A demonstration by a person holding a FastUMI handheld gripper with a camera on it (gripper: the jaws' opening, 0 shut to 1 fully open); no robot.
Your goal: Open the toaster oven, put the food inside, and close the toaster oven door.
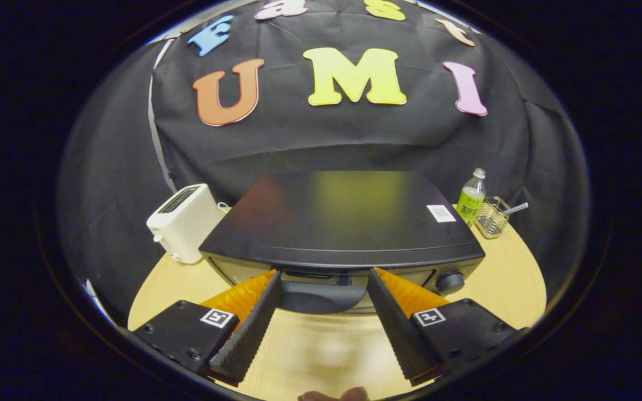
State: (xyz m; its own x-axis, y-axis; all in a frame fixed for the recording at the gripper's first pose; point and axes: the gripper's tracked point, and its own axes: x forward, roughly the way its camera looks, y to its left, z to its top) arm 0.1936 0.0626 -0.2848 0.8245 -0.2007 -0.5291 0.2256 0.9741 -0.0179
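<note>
Black boxy toaster oven (343, 223) squarely ahead on pale wooden surface (516, 278), door handle (321, 295) just beyond spread, empty fingers (324, 289). White pop-up toaster (183, 223) left of it; green-labelled bottle (471, 197) and wire basket (492, 217) right.

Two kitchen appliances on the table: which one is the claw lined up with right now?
The black toaster oven: its door handle sits between the open claw's fingers. The white toaster stands off beside the oven, well clear.
</note>
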